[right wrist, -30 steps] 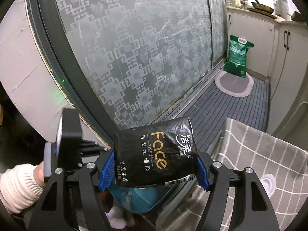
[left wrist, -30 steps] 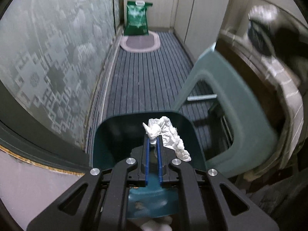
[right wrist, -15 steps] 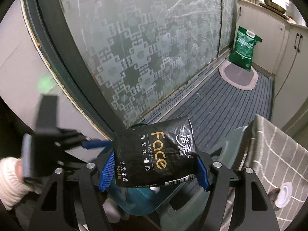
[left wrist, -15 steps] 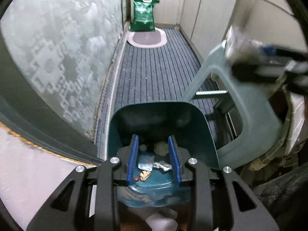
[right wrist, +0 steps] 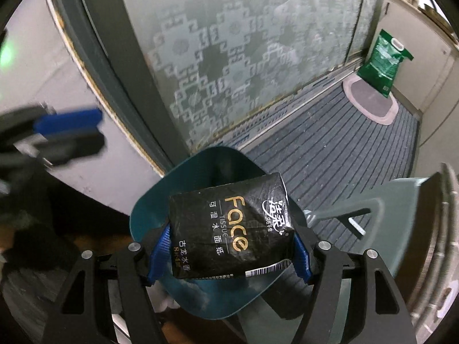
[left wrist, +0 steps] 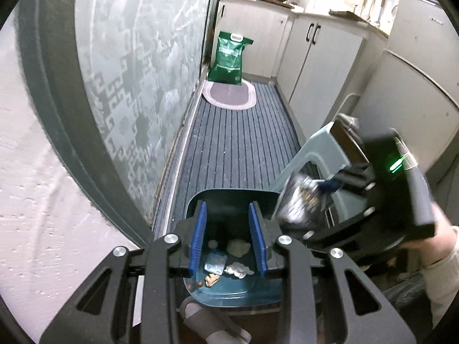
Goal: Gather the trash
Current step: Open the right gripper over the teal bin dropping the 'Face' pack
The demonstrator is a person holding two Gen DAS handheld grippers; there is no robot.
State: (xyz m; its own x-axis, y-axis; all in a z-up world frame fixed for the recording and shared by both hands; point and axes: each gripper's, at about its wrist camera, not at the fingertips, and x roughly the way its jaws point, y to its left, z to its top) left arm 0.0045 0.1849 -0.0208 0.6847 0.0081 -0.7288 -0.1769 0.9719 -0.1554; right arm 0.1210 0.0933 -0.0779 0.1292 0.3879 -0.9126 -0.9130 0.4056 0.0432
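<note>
- Clamping a black tissue pack (right wrist: 231,229), the right tongs (right wrist: 229,253) are pinching it by both sides between blue pads (right wrist: 159,248).
- Sitting over the teal bin (right wrist: 149,197), the pack is covering much of the bin's opening in the right wrist view.
- Hanging above the same bin, the left tongs (left wrist: 228,239) are standing apart with nothing between the pads.
- Lying at the bin's bottom are crumpled tissue (left wrist: 238,269), a small packet (left wrist: 215,262) and other scraps.
- Leaning beside the bin is a grey-green stool (left wrist: 312,157), on the striped mat (left wrist: 238,143).
- Standing at the far end of the mat is a green bag (left wrist: 229,57), by an oval rug (left wrist: 229,97).
</note>
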